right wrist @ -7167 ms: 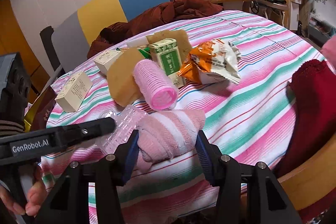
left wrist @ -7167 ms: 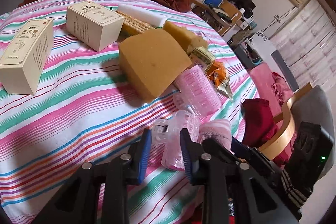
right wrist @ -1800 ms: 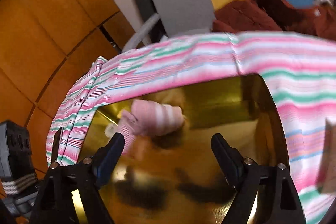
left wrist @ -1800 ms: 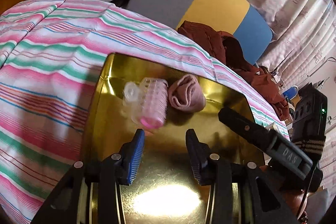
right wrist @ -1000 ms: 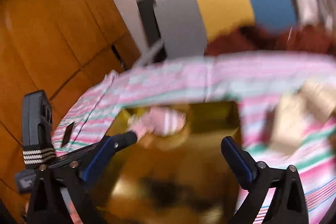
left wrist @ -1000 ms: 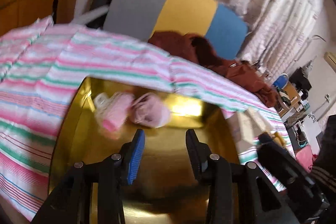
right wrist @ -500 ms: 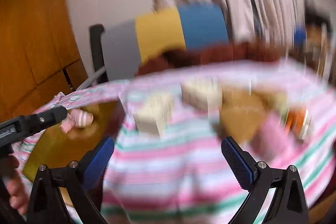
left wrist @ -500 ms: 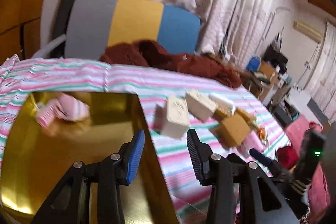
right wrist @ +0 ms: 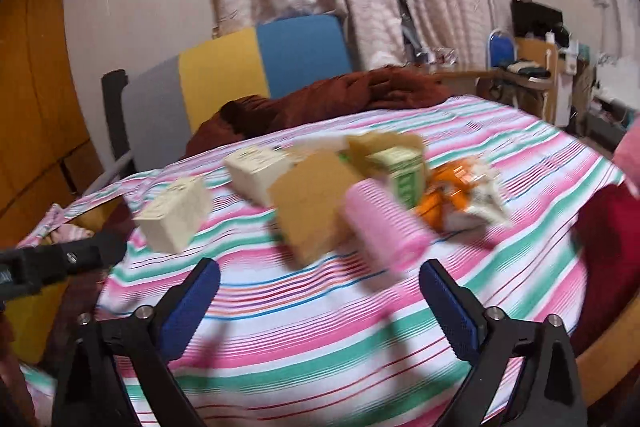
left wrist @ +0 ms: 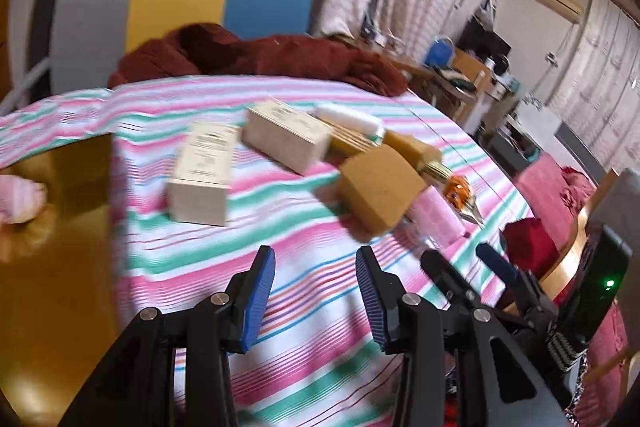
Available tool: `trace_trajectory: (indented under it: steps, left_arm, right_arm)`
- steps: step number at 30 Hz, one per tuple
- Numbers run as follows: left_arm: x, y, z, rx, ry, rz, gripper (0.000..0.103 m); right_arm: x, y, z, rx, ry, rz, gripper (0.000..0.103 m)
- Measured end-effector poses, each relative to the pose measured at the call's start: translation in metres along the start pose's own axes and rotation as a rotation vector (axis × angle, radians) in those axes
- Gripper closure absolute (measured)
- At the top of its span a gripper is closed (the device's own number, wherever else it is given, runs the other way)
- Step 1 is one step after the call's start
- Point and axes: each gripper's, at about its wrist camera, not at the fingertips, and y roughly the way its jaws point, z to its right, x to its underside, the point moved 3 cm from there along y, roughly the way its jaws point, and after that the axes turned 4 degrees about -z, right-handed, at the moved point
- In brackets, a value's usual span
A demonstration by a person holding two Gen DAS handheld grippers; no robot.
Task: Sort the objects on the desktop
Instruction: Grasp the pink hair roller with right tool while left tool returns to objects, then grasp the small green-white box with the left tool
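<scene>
Striped tablecloth (right wrist: 320, 327) blurred; pink roller (right wrist: 384, 223) perhaps overlaps sponge (right wrist: 308, 203).

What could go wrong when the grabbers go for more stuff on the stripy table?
The pink ribbed hair roller leans against the tan sponge block, so grabbing it may knock the block or send the roller rolling. The right gripper, its jaws closing on nothing, sits close beside the left gripper; they could bump. Everything is blurred, so aim may be off.

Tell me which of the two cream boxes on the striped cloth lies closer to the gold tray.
The cream box beside the gold tray edge is closer. The other cream box lies farther away, against the brown sponge pile.
</scene>
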Motion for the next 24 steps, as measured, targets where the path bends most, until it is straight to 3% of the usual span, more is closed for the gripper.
trace_trajectory:
  steps: [6,11,16,20,24]
  left_arm:
    - [-0.024,0.040,0.014,0.014,0.004,-0.059,0.061]
    - [-0.035,0.057,0.021,0.027,0.002,-0.087,0.061]
    - [-0.042,0.066,0.025,0.054,-0.021,-0.089,0.061]
    - [-0.052,0.075,0.030,0.073,-0.026,-0.089,0.061]
    - [-0.064,0.076,0.023,0.163,-0.100,-0.068,0.060]
  right_arm:
    - [-0.017,0.011,0.036,0.085,-0.002,-0.019,0.033]
    - [-0.022,0.042,0.045,0.032,0.009,-0.094,0.037]
    - [-0.014,0.064,0.043,-0.022,0.039,-0.151,0.060]
    - [-0.005,0.068,0.045,-0.046,0.062,-0.144,0.063]
    - [-0.001,0.070,0.040,-0.030,0.038,-0.111,0.063]
